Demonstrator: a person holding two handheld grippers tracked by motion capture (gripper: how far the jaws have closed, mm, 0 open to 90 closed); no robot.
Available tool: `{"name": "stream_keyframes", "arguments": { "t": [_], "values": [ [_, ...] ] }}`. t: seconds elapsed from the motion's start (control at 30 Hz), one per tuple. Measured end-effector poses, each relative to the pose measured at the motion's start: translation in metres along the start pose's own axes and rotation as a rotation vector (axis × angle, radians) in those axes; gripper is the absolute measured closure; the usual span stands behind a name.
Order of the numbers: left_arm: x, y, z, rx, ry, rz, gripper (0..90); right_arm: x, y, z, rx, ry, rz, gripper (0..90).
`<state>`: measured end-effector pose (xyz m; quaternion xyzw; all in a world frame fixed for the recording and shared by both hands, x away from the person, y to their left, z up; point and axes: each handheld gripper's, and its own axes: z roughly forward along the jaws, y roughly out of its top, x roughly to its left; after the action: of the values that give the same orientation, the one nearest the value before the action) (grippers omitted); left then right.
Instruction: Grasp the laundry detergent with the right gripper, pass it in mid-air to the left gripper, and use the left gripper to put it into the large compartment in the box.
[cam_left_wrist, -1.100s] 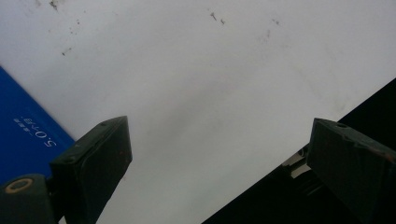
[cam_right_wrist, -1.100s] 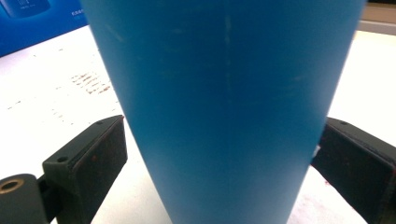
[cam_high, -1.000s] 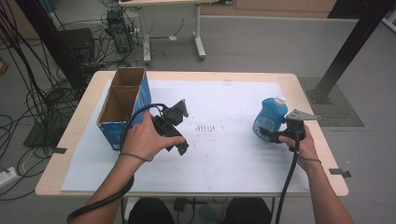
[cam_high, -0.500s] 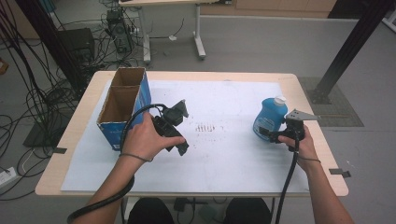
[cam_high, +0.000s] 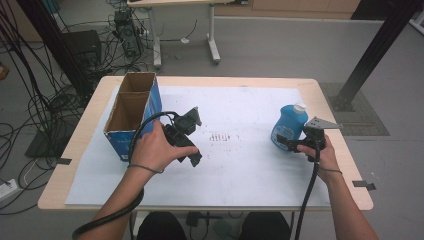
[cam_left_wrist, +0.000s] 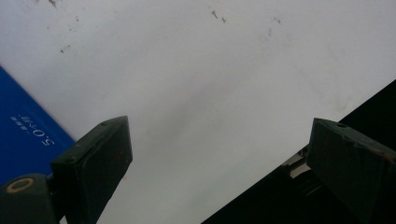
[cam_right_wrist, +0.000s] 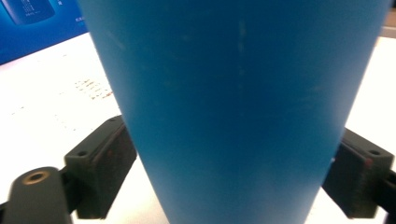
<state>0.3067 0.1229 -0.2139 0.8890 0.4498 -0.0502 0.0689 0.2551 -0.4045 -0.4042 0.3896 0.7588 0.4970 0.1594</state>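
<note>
A blue bottle (cam_high: 289, 125) with a white cap stands upright on the white paper at the right of the table. My right gripper (cam_high: 286, 141) reaches it from the near side at its lower part. Its jaws have just been closing. In the right gripper view the bottle (cam_right_wrist: 233, 93) sits between both pads (cam_right_wrist: 100, 163), which touch its sides. My left gripper (cam_high: 194, 140) lies low over the paper near the table's middle, to the right of the box. In its own view the left gripper (cam_left_wrist: 219, 158) is open, with bare paper between the jaws.
An open-topped blue cardboard box (cam_high: 131, 112) stands at the left of the table, and its blue side (cam_left_wrist: 23, 135) appears beside my left jaw. A white paper sheet (cam_high: 240, 165) covers most of the wooden tabletop. Cables and a table leg lie on the floor behind.
</note>
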Motion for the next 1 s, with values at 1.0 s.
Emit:
{"name": "stream_keyframes", "arguments": {
  "t": [1.0],
  "values": [
    [-0.002, 0.000, 0.000, -0.001, 0.007, 0.001, 7.5, 0.010, -0.002, 0.002, -0.011, -0.055, -0.046, 41.3]
  ]
}}
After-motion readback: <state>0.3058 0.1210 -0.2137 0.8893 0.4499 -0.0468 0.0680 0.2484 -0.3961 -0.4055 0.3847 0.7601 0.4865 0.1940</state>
